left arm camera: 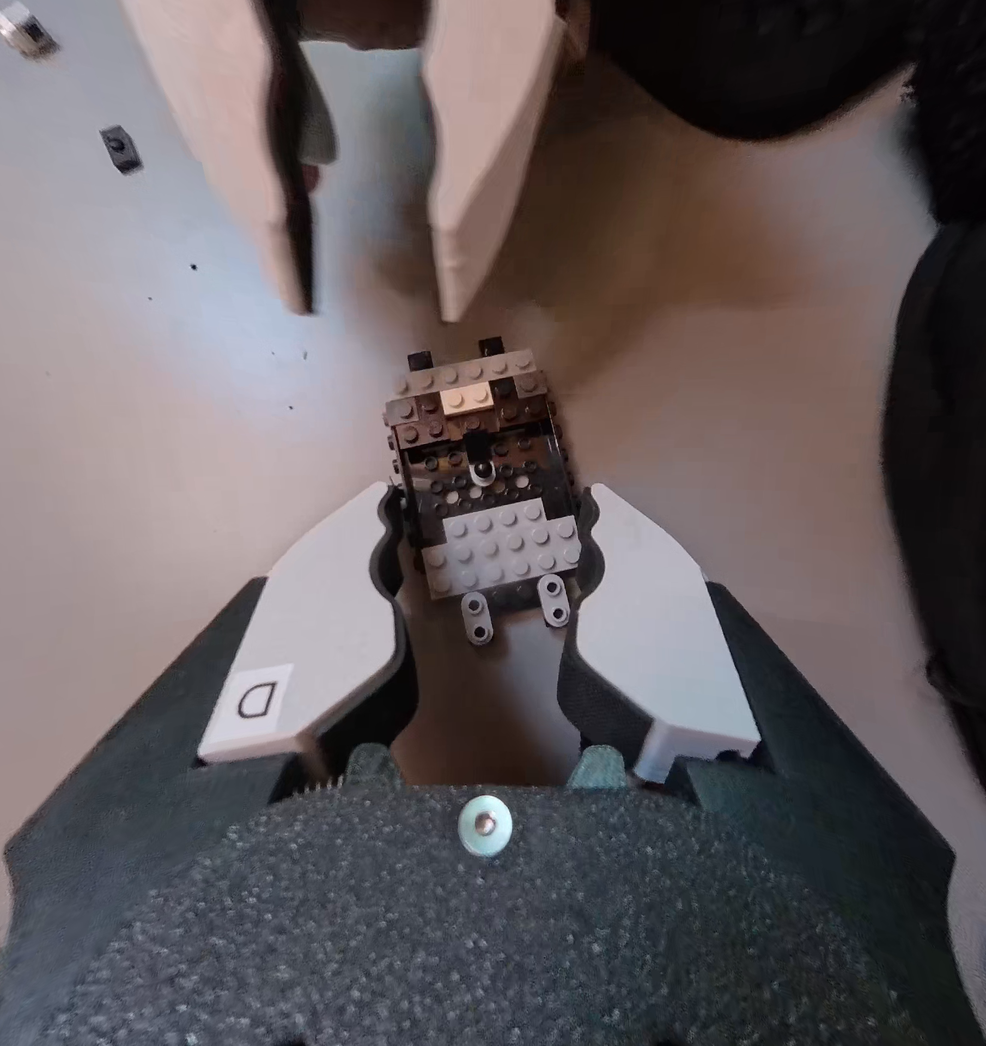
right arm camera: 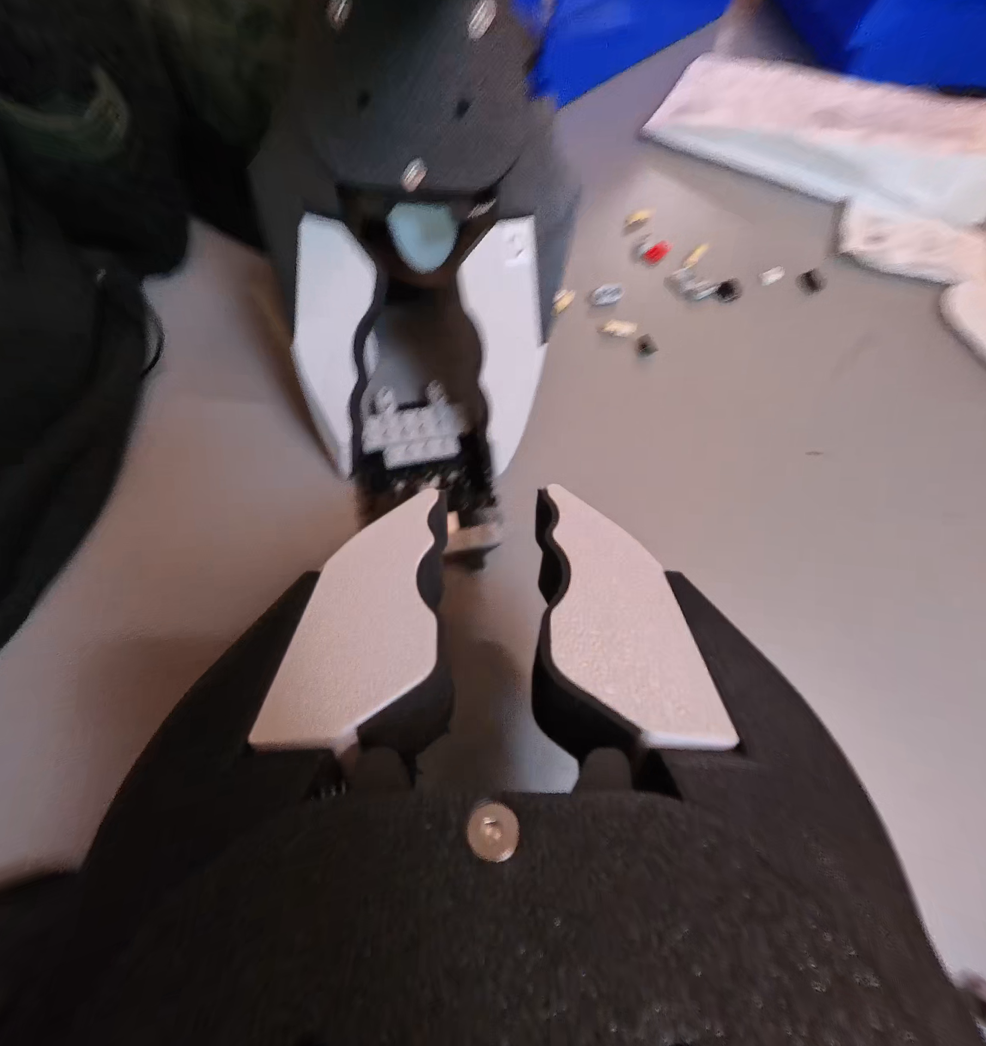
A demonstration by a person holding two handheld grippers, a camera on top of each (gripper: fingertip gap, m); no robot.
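Observation:
My left gripper point(left arm camera: 488, 498) is shut on a brick model point(left arm camera: 479, 481) built of black, grey and brown pieces with a light grey studded plate near me. Both dark pads press on its long sides and hold it above the pale table point(left arm camera: 140, 453). My right gripper point(right arm camera: 488, 498) is open, with nothing between its pads. Its tips are just short of the model's far end point(right arm camera: 462, 509), which is blurred. In the left wrist view the right gripper point(left arm camera: 377, 314) comes down from above, jaws apart, just over the model. In the right wrist view the left gripper point(right arm camera: 423, 453) faces me with the model point(right arm camera: 411, 436) in its grasp.
Several small loose bricks point(right arm camera: 677, 271) lie scattered on the table at the right. A white flat box or booklet point(right arm camera: 819, 141) and something blue point(right arm camera: 621, 39) lie behind them. A small black piece point(left arm camera: 120, 148) and a grey piece point(left arm camera: 24, 28) lie at far left. Dark clothing point(left arm camera: 960, 396) fills the right side. The grippers' ends are close to 6 cm from one another.

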